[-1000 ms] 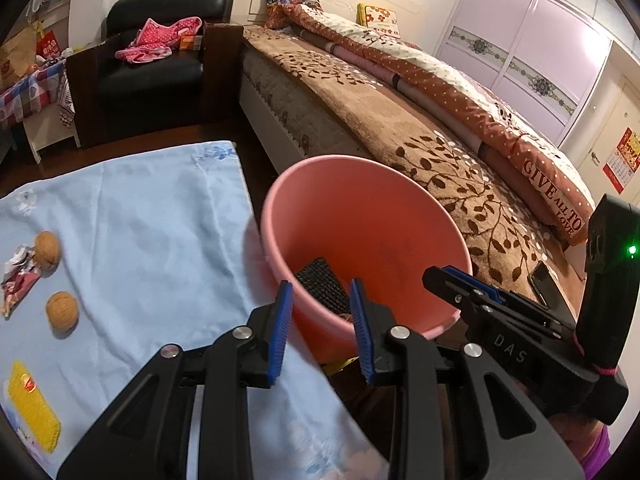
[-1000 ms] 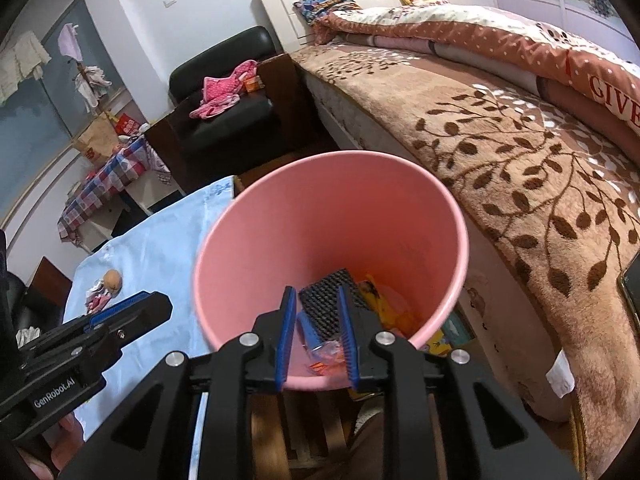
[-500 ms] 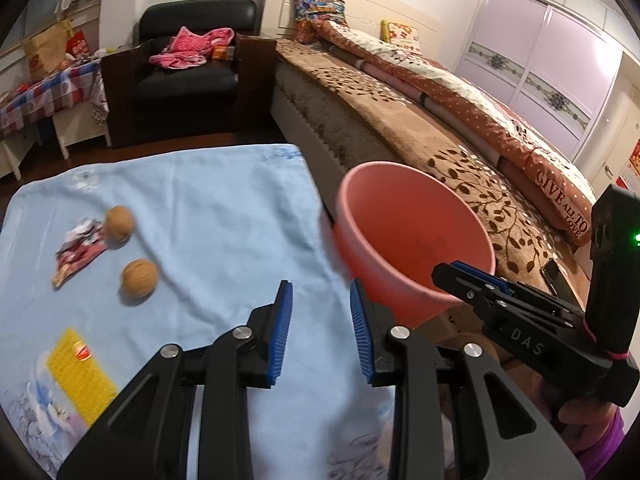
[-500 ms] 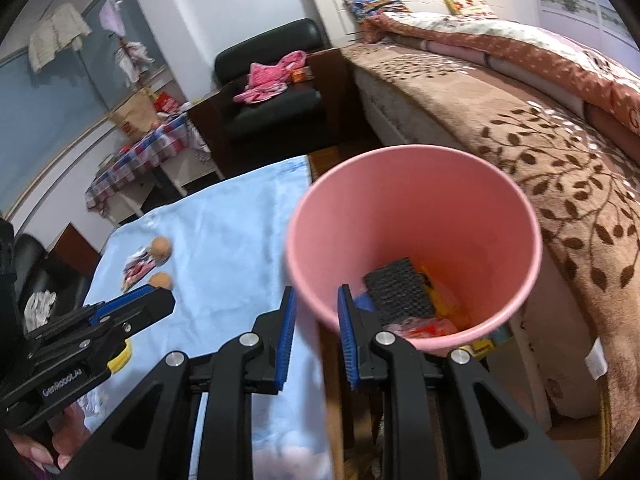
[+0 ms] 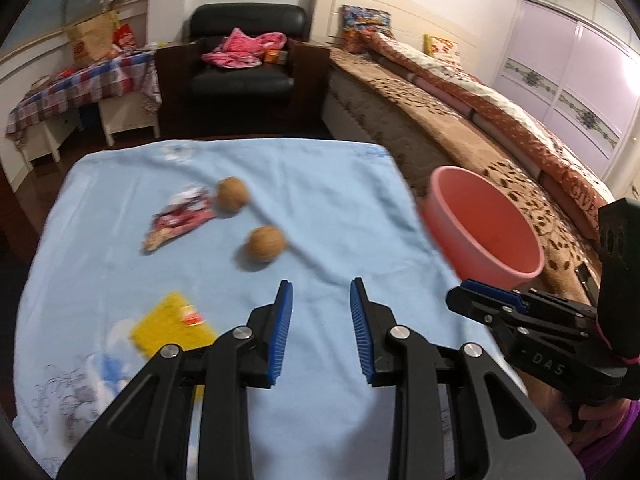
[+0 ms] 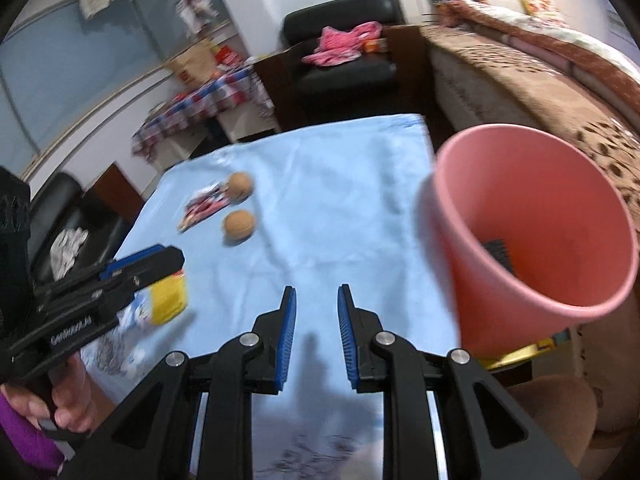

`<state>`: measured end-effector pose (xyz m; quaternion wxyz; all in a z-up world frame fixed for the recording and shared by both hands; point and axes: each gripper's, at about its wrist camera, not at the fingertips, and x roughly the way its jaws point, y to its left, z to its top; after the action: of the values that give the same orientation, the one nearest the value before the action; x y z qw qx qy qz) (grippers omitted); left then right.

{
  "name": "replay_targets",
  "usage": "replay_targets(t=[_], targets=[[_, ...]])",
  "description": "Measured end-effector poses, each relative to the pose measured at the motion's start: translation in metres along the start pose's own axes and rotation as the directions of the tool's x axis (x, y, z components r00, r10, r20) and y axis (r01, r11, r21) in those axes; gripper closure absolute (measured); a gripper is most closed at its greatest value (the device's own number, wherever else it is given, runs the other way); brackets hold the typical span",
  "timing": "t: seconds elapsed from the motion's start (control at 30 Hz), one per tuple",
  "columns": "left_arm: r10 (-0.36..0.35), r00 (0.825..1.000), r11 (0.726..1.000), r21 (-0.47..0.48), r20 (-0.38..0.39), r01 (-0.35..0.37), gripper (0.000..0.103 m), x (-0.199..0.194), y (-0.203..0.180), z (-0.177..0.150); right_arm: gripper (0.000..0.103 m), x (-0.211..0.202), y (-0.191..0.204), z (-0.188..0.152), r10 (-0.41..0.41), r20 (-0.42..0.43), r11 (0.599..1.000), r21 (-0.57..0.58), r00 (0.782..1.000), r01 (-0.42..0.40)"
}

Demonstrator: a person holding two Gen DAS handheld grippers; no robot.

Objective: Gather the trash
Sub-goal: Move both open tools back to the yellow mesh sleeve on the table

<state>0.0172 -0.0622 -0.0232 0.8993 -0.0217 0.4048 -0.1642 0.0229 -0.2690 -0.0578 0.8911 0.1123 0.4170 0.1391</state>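
Both grippers have swung from the bin (image 6: 536, 232) back over the desk (image 5: 340, 184). I keep left fingers (image 5: 282, 332) and right fingers (image 6: 289, 332) apart, empty, ready for the wrapper (image 5: 180, 220), yellow packet (image 5: 168, 326) and two walnuts (image 5: 265, 244).

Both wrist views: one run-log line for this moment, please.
left gripper open, empty | right gripper open, empty | on cloth: two walnuts, wrapper, yellow packet | pink bin beside table
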Motion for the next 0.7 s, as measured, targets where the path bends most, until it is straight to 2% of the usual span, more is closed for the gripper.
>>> replay_targets(t=[0.33, 0.5, 0.7], targets=[[0.096, 0.995, 0.991, -0.099, 0.009, -0.095, 0.074, -0.020, 0.078, -0.015, 0.083, 0.042, 0.066, -0.007, 0.109, -0.114, 0.984, -0.131, 0.987, -0.124], [0.133, 0.991, 0.980, -0.150, 0.003, -0.131, 0.074, -0.026, 0.110, -0.021, 0.083, 0.062, 0.100, -0.007, 0.132, -0.158, 0.965, -0.204, 0.978, -0.163], [0.148, 0.989, 0.973, -0.178, -0.008, -0.147, 0.074, -0.027, 0.131, -0.027, 0.083, 0.086, 0.128, -0.002, 0.146, -0.187, 0.950, -0.248, 0.971, -0.190]])
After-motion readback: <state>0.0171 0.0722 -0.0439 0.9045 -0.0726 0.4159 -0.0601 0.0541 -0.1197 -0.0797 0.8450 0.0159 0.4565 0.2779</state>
